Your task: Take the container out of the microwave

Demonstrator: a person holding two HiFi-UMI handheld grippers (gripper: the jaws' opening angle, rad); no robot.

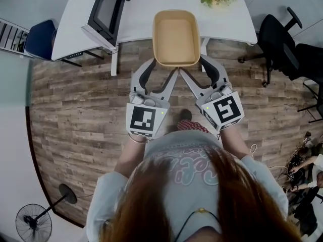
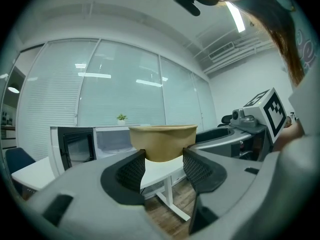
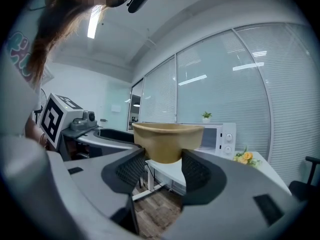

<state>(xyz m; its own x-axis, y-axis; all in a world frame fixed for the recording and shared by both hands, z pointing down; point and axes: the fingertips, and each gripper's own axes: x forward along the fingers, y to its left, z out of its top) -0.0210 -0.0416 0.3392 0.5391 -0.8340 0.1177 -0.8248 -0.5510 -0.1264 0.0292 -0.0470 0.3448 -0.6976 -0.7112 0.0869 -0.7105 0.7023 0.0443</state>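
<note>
Container (image 1: pixel 176 37) is out of the microwave (image 1: pixel 103 11), clamped at its near end by the left hand-held gripper (image 2: pixel 164 154) and right hand-held gripper (image 3: pixel 163 155), both closed on it. Step: carry-out, judged nearly complete. Next: hold level, choose a set-down spot. White table (image 1: pixel 141 19) just ahead; microwave ahead-left, door open; wood floor (image 1: pixel 75 115) below; glass-walled office.

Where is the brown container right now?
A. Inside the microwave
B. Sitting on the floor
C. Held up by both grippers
C: the container is pinched between the jaws of the left gripper and the right gripper, outside the microwave.
</note>
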